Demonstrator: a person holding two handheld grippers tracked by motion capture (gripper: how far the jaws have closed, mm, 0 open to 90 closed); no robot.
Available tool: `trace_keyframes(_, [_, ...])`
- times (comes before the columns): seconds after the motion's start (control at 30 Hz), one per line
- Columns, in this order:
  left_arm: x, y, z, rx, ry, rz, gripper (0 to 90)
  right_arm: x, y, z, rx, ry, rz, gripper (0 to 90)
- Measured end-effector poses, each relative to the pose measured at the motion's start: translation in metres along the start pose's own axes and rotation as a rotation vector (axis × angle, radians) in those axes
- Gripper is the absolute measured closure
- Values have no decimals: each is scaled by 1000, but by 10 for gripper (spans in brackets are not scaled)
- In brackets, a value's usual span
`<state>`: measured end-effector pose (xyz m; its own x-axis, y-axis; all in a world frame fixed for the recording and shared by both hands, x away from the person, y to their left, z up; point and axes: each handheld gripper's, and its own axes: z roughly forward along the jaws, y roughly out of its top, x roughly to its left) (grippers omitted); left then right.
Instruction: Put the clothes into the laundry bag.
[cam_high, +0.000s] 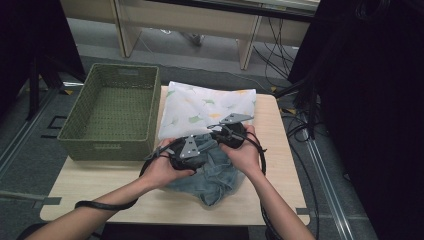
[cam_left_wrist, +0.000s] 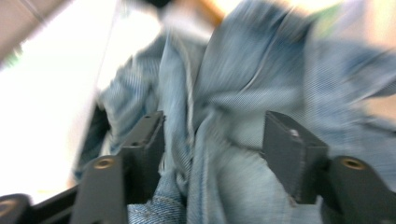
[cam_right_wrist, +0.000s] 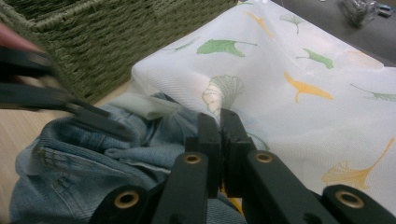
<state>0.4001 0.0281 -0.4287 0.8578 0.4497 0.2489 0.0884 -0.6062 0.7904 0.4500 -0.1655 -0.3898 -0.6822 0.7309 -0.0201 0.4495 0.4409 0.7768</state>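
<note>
A crumpled pair of light blue jeans lies on the wooden table, partly over a folded white cloth with leaf prints. My left gripper stands open over the jeans; in the left gripper view folds of denim lie between its separated jaws, and the pads do not press on them. My right gripper is shut, its jaws together at the edge where the jeans meet the leaf-print cloth. Whether it pinches fabric I cannot tell. The left gripper's jaws reach in from the left there.
A green woven basket stands at the table's back left, right beside the white cloth; its wall rises close behind the jeans. Cables trail from both grippers over the front edge. Bare tabletop lies at the front left.
</note>
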Motion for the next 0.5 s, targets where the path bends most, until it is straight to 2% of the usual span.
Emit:
trace_keyframes(0.03, [-5, 3, -4, -18, -20, 11, 369, -2, 0, 0, -3, -2, -19, 895])
trace_keyframes(0.1, [-17, 8, -7, -34, -88, 17, 368, -1, 0, 1, 1, -2, -16, 894])
trace_keyframes(0.13, [-24, 8, -5, -23, -130, 25, 364, -1, 0, 2, 2, -2, -10, 893])
trace_keyframes(0.17, [-29, 8, -1, -7, -165, 38, 357, -1, 0, 2, -1, -2, -24, 893])
trace_keyframes(0.2, [-36, 6, 7, 46, -230, 70, 325, 0, 0, 2, 3, -2, -23, 893])
trace_keyframes(0.23, [-40, 4, 13, 64, -255, 92, 289, 1, 0, 2, 6, -2, -21, 893])
trace_keyframes(0.33, [-49, -3, 29, 120, -277, 128, 245, 2, 0, 2, 12, 0, -23, 893])
trace_keyframes(0.37, [-51, -5, 32, 134, -285, 133, 211, 1, -1, 2, 13, 3, -23, 894])
trace_keyframes(0.5, [-57, -16, 44, 193, -297, 195, 162, -1, -2, 2, 17, 5, -24, 894])
